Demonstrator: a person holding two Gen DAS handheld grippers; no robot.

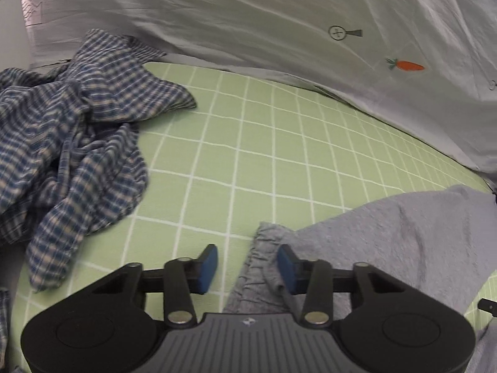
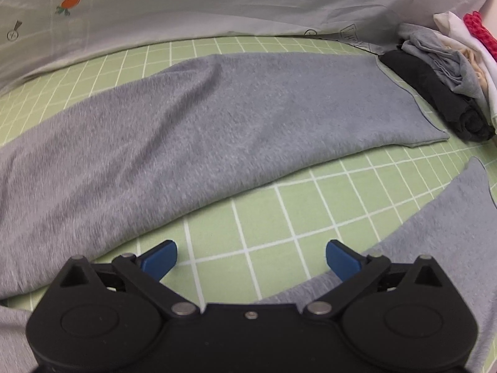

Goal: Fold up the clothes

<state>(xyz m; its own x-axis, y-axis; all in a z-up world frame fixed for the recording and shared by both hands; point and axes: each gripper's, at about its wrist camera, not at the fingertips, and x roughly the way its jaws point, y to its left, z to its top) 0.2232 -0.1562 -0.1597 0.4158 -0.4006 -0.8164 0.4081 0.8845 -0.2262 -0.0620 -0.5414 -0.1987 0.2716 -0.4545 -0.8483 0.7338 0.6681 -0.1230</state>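
We lose the grey trousers [image 2: 217, 118] at the left and bottom edges of the right wrist view; second leg [image 2: 435, 236] cut off at the right. The left gripper [image 1: 247, 269] body hides part of the waistband [image 1: 257, 267]. Plaid shirt [image 1: 71, 143] runs off the left edge. Folded pile [image 2: 450, 71] clipped at right, items too bunched to tell apart. Small prints on the white sheet [image 1: 248, 25] unreadable.

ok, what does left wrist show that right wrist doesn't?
Left wrist only: a crumpled blue plaid shirt and the open left gripper over the grey sweatpants waistband.

Right wrist only: both sweatpant legs spread apart, a pile of clothes at the far right, and the open right gripper above bare sheet between the legs.

Both: the green grid bedsheet, the white cloth with its carrot print, and the sweatpants.
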